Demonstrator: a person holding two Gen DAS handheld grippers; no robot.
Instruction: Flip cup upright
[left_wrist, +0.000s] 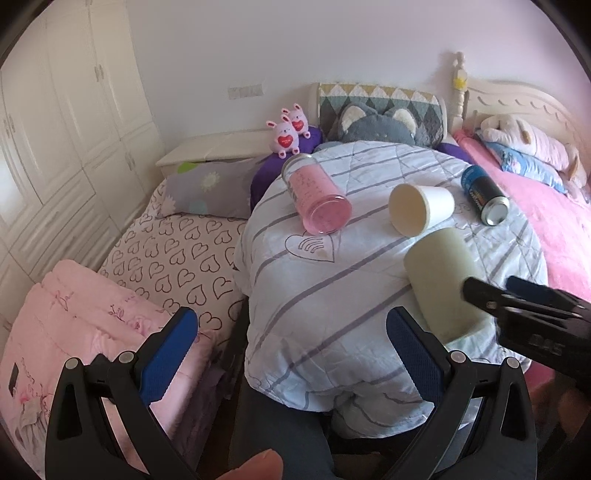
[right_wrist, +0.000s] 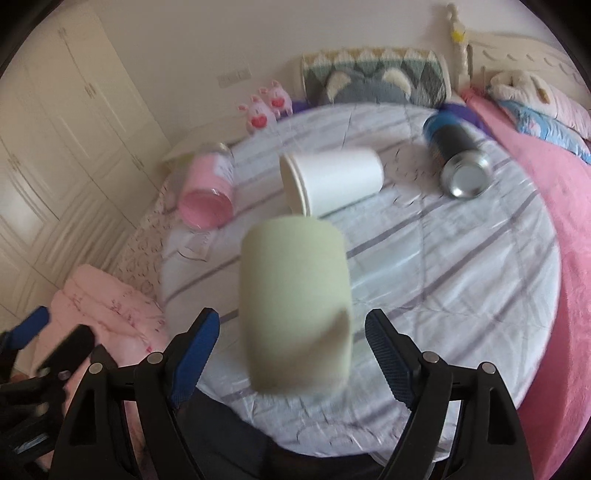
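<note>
A pale green cup (right_wrist: 295, 299) lies on its side on a round table under a striped white quilt (right_wrist: 443, 280), its closed base towards the far side. It also shows in the left wrist view (left_wrist: 441, 280). My right gripper (right_wrist: 291, 343) is open, its blue pads on either side of the cup's near end, not touching. In the left wrist view the right gripper (left_wrist: 491, 291) comes in from the right at the cup. My left gripper (left_wrist: 291, 339) is open and empty, left of the cup above the table's near edge.
A white paper cup (left_wrist: 419, 212), a pink bottle (left_wrist: 317, 197) and a dark blue can (left_wrist: 484, 199) lie on their sides further back. Beds with pillows and soft toys (left_wrist: 288, 134) surround the table. A folded pink blanket (left_wrist: 74, 314) is at the left.
</note>
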